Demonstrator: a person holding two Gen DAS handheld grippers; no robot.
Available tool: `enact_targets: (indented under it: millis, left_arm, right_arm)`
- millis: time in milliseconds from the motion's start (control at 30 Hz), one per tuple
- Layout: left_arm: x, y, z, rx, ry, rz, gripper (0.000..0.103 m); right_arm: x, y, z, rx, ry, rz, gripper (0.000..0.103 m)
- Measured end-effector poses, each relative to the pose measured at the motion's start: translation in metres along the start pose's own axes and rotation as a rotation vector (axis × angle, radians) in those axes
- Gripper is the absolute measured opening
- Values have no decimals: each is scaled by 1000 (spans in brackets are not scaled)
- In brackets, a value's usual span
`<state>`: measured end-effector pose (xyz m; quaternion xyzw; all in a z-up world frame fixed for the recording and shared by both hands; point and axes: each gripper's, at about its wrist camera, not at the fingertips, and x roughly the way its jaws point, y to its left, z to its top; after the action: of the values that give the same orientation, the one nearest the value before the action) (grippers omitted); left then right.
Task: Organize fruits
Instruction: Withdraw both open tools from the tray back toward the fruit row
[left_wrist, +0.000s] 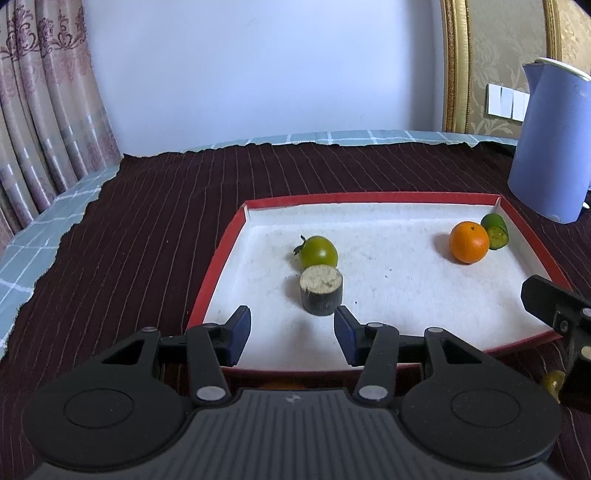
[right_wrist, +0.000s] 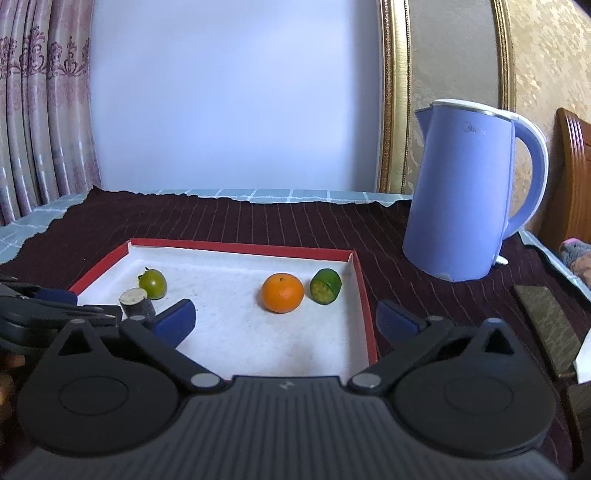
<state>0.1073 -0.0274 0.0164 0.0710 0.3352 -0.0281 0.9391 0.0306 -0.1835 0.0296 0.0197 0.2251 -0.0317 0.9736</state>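
Observation:
A red-rimmed white tray (left_wrist: 221, 258) holds a green tomato (left_wrist: 318, 252), a dark-skinned cut stub with a pale top (left_wrist: 321, 294), an orange (left_wrist: 469, 242) and a cut green fruit (left_wrist: 495, 230). My left gripper (left_wrist: 291, 334) is open and empty, just in front of the stub, over the tray's near edge. My right gripper (right_wrist: 286, 319) is open wide and empty, in front of the orange (right_wrist: 282, 292) and the cut green fruit (right_wrist: 325, 286). The tomato (right_wrist: 152, 283) and stub (right_wrist: 136, 303) lie at the tray's left.
A blue kettle (right_wrist: 465, 192) stands on the dark striped cloth to the right of the tray (right_wrist: 364, 295). A flat dark slab (right_wrist: 546, 325) lies at the far right. A yellowish fruit (left_wrist: 553, 382) lies outside the tray near the right gripper's body. Curtains hang at left.

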Motion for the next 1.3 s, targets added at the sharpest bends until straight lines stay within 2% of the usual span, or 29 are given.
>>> enact_targets:
  millis: [67,100,133,267,467,733,1133,1300]
  left_arm:
    - [-2,1,-3,-3,2,-4,57]
    - [-3,2,-4,-7,-1,-2,68]
    - [-5,2,-6,-9,-10,3,74]
    - [-15,3,-10,-1,-42,22,74]
    - [-22,8,-14,-23,-39,9,75]
    - [-30,11,-23,-30,-38,9,75]
    - [-39,22,-38,-47,-36,-7,75]
    - [-43,29,-50,-30,-58,-47,75]
  right_arm:
    - [-2,0,-3,1,2,-3,103]
    - [-3,-1,-4,3,4,-5,103]
    - [-4,-1,-6,4,8,-3,103]
    - [-9,-2,-12,12,14,-8,103]
    - [-19,-6,-18,39,1,0,103]
    - [-31,2,-27,-37,15,-34,103]
    - [-44,-8,-41,-28,29,20,103]
    - [-46,-17,-48,-4,47,26,103]
